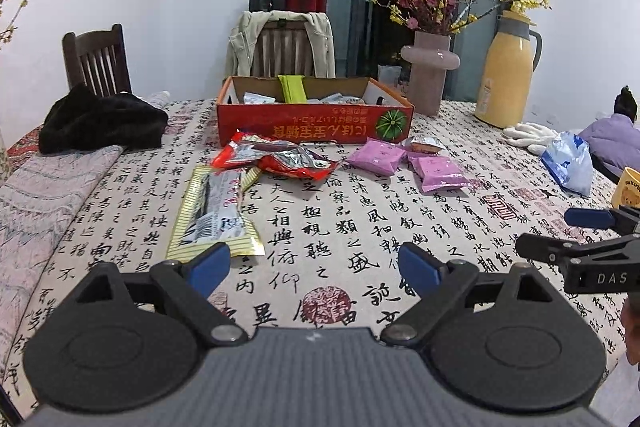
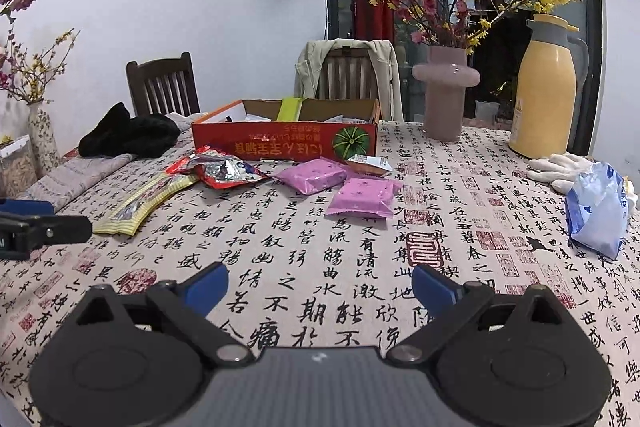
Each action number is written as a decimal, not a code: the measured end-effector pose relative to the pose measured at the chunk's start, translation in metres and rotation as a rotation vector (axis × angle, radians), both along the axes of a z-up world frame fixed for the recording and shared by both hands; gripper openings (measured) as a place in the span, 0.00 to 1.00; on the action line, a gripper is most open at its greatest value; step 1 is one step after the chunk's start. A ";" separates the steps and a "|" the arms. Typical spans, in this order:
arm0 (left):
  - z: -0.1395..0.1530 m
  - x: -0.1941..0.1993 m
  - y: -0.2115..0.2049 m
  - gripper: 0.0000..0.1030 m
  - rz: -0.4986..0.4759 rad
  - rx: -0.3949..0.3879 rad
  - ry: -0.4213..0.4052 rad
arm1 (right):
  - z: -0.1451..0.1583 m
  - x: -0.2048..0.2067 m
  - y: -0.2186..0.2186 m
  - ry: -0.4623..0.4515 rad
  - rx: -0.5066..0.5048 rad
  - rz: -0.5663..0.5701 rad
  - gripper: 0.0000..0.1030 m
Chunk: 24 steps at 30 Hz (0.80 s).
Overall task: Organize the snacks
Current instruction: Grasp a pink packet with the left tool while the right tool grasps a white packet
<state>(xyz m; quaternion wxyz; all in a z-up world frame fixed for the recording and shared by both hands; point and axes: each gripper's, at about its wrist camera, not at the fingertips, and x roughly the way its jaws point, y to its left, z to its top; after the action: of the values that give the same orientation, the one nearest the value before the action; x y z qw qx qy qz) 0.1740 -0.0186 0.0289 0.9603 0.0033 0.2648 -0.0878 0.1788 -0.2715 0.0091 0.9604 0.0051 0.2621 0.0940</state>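
Both grippers hover low over a table draped in a matte cloth [image 1: 340,227] printed with black calligraphy and red seal stamps. The left gripper [image 1: 314,267] has its blue-padded fingers spread wide with nothing between them, and the right gripper [image 2: 320,287] likewise stands wide and empty; each is built of black plastic arms on round hinged discs. The snacks lie loose on the cloth in front of an open red cardboard box [image 1: 316,125], a shallow rectangular carton with a green melon picture on its side, which already holds a few packets, among them an upright lime-green bar [image 1: 293,89]. Nearest the left gripper is a long flat packet [image 1: 214,217] with yellow-striped edges and a clear glossy window. Beyond it sits a crumpled red and silver foil packet [image 1: 276,159]. To the right are two soft, pillow-shaped pink packets [image 1: 408,163], one just beside the other, and a small sealed cup [image 1: 426,145] touching the box's front. Farther off stand a smooth pink vase [image 1: 430,77] with flowering branches, a glossy yellow thermos jug [image 1: 508,71], white gloves [image 1: 528,137], a crinkled blue plastic bag [image 1: 570,163] and a fuzzy black garment [image 1: 100,119].
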 end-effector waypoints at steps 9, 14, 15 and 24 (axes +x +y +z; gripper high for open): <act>-0.004 0.041 -0.009 0.90 -0.029 0.002 0.028 | 0.000 0.036 -0.008 0.021 0.007 -0.011 0.96; -0.002 0.076 -0.024 0.90 -0.077 0.020 0.025 | 0.005 0.065 -0.014 0.020 0.029 -0.013 0.96; -0.002 0.084 -0.027 0.90 -0.086 0.023 0.027 | 0.006 0.071 -0.016 0.020 0.035 -0.015 0.96; -0.001 0.162 -0.066 0.90 -0.258 0.015 0.076 | 0.011 0.141 -0.022 0.069 0.047 0.015 0.94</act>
<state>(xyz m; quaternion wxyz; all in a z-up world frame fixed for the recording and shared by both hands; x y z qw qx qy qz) 0.3364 -0.0845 0.0282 0.9302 0.0413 0.2993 -0.2086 0.3198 -0.2930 0.0205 0.9497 0.0292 0.2930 0.1069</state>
